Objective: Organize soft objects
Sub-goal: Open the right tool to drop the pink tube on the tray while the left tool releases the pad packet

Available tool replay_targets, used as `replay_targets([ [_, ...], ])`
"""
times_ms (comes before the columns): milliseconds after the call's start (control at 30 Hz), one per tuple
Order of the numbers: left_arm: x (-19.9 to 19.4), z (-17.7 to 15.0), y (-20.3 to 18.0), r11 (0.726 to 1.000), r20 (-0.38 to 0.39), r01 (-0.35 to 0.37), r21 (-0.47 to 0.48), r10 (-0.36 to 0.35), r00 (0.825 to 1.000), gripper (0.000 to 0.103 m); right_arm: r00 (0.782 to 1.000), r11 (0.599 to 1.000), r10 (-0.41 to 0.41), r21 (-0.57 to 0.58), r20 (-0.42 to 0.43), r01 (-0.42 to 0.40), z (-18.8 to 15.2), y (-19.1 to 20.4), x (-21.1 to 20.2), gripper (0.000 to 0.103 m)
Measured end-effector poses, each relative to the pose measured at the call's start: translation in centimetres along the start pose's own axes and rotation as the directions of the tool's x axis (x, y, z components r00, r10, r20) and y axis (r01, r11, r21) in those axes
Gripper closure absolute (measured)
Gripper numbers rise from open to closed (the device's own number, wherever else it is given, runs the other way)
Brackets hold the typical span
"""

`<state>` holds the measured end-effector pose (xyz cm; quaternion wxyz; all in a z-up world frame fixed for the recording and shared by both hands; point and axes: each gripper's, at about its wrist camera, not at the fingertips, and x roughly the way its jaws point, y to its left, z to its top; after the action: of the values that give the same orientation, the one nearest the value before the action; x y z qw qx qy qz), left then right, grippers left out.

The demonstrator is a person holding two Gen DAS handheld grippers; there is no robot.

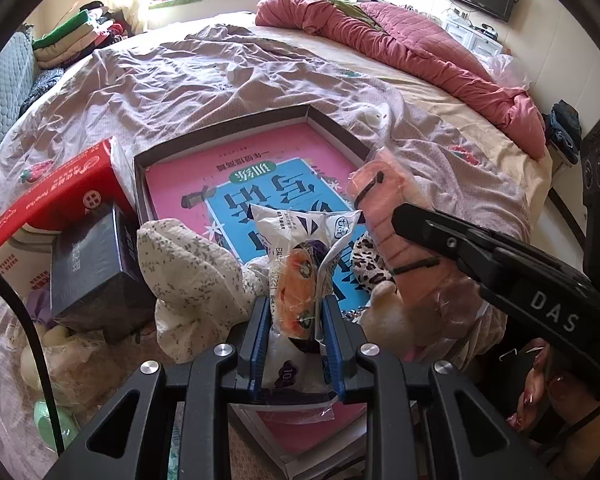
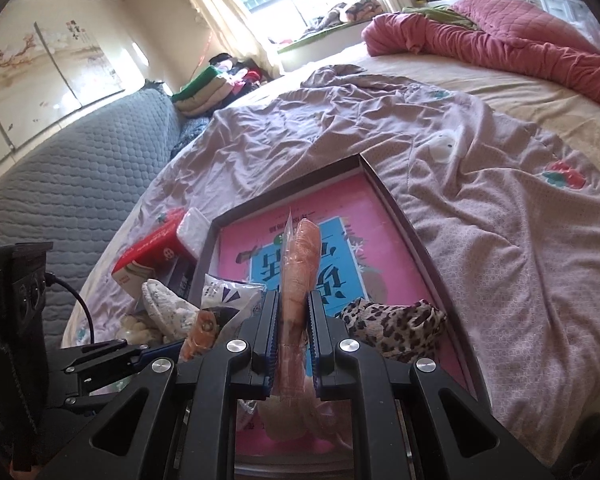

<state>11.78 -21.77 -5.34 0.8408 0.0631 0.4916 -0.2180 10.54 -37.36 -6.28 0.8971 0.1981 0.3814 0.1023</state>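
Left gripper (image 1: 296,320) clamped on white plastic snack packet with orange print (image 1: 300,264), held over shallow dark-rimmed box with pink lining (image 1: 220,136) on bed, likely for drop-in. Right gripper (image 2: 294,320) squeezed tight on salmon-pink soft toy in clear wrap (image 2: 300,264), same box below. Toy's lower end hidden behind jaws; leopard-print cloth (image 2: 396,320) partly covered.

Both wrist views look steeply down, close, sharing the box lid (image 1: 220,142).
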Motion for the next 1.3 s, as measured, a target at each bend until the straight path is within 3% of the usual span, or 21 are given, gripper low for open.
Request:
replay_targets([
  [533,0.4,0.0,0.2,1.0,0.005,0.006,-0.008,-0.006,1.0,0.077,0.987,0.986,-0.154,-0.079,-0.05,0.15,-0.1,-0.2,2.2,0.085],
  [867,0.5,0.1,0.3,0.999,0.009,0.027,-0.02,-0.027,1.0,0.077,0.981,0.98,-0.185,-0.077,-0.052,0.181,-0.3,-0.8,2.1,0.079],
  [1033,0.7,0.2,0.2,0.999,0.005,0.036,-0.021,-0.036,0.999,0.076,0.978,0.977,-0.203,-0.08,-0.045,0.199,-0.3,-0.8,1.8,0.065],
  [1300,0.6,0.3,0.2,0.998,0.003,0.051,-0.034,-0.051,0.999,0.076,0.978,0.975,-0.209,-0.088,-0.027,0.205,-0.1,-0.5,1.0,0.063],
])
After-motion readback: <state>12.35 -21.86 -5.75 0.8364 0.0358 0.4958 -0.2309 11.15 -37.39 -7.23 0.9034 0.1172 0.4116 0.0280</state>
